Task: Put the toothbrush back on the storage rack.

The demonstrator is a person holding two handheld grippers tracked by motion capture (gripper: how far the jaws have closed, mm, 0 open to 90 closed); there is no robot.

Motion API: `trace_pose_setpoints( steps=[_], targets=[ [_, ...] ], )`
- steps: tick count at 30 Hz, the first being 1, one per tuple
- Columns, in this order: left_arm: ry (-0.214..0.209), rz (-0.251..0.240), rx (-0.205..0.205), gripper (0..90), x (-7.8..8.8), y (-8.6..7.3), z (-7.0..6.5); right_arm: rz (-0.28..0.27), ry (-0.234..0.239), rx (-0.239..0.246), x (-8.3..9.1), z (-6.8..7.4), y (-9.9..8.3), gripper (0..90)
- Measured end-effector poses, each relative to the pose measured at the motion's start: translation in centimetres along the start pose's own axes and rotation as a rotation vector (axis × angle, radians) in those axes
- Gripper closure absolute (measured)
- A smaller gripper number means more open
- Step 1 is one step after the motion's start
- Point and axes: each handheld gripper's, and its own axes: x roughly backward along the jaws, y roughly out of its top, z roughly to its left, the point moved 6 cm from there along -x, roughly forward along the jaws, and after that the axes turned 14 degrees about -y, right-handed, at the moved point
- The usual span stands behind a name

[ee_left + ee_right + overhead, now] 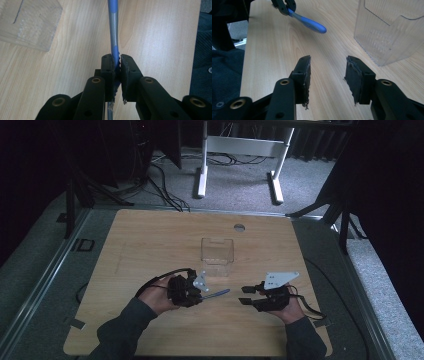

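Left gripper [200,292] pinching the blue-and-grey pen [216,294], held over the table [150,240] | right gripper [246,295] spread, nothing between its jaws | clear plastic box [218,256] stands just behind both | left gripper view shows pads [110,72] biting the pen's shaft

occlusion | blue-grey handle [113,30] middle hidden between jaws; far end cut off at top edge; identity unclear

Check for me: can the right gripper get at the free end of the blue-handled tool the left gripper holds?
Probably yes. The right gripper has its jaws apart with nothing between them, and bare table lies between it and the blue-handled tool. The left gripper clamps the other end; the clear plastic box stands off to the side.
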Motion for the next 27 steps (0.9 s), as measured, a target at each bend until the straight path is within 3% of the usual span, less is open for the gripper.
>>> trace_pose_setpoints(
  steps=[12, 27],
  targets=[
    [-0.024, -0.004, -0.074, 81.9, -0.3, 0.8, -1.0, -0.031, 0.076, 0.048, -0.4, 1.3, 1.3, 61.6],
    [-0.053, 0.013, -0.137, 81.9, -0.8, 1.3, -1.9, -0.023, 0.196, 0.1, -0.8, 2.6, 1.1, 68.1]
  ],
)
